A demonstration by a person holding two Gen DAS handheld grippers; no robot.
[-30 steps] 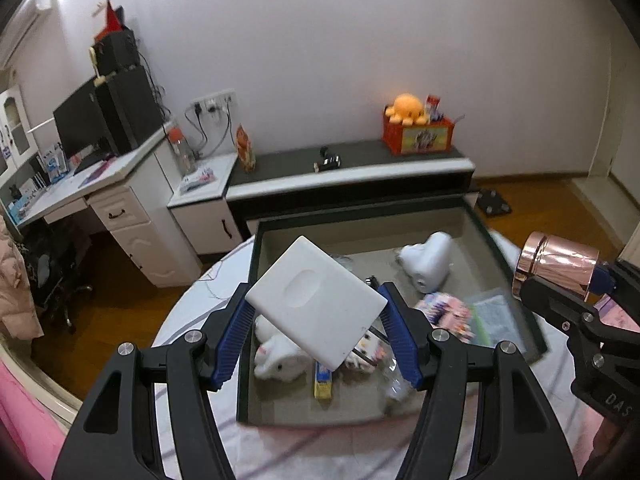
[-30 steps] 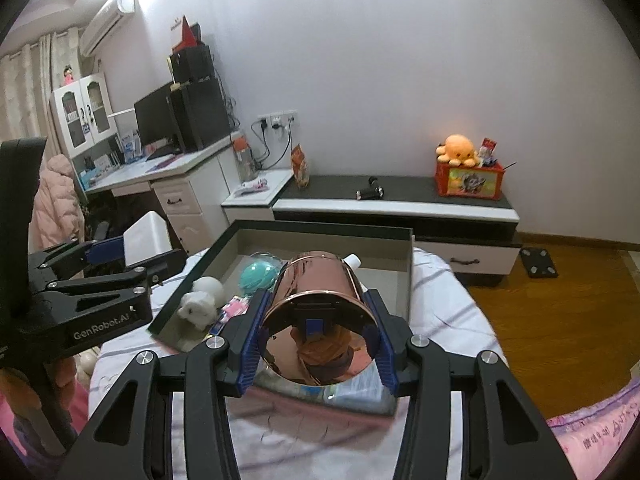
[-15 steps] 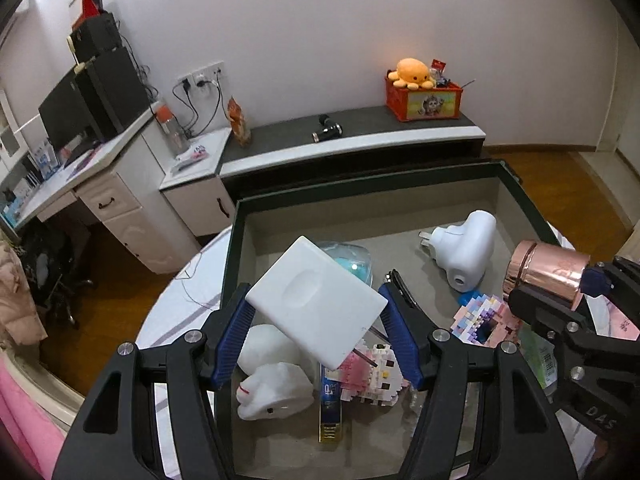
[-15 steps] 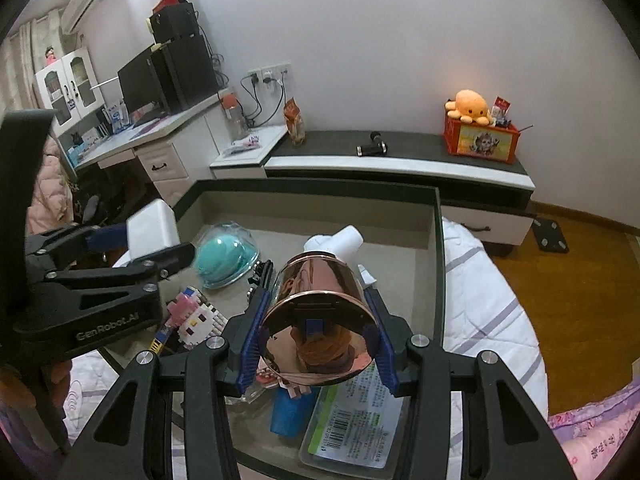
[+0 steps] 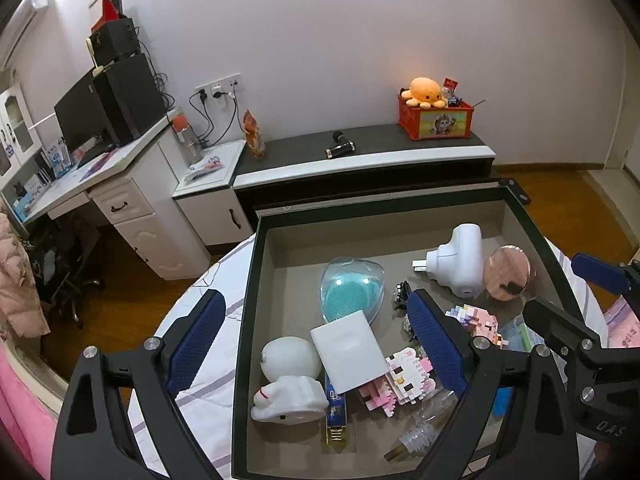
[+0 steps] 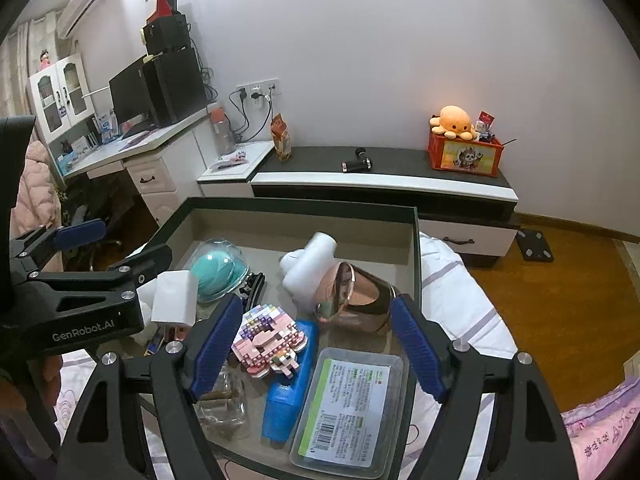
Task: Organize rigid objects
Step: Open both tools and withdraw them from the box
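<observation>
A dark open box (image 5: 244, 320) (image 6: 416, 248) holds several objects. My left gripper (image 5: 316, 340) is open above its left part. The flat white card (image 5: 349, 350) (image 6: 174, 298) lies loose below it on a white figurine (image 5: 288, 380) and a pink-white block toy (image 5: 400, 380). My right gripper (image 6: 316, 340) is open over the box's right part. The rose-gold metal cup (image 6: 354, 300) (image 5: 506, 274) lies on its side against a white plug-shaped device (image 5: 458, 266) (image 6: 308, 272).
Also in the box are a teal brush under a clear dome (image 5: 352, 286), a pink block toy (image 6: 268, 336), a blue case (image 6: 288, 384), a labelled clear tray (image 6: 348, 404) and a glass bottle (image 5: 424, 428). The box sits on a striped white cloth (image 6: 452, 304).
Both grippers opened. The white card dropped from the left gripper into the box, and the rose-gold cup dropped from the right gripper and now lies beside the white device.
</observation>
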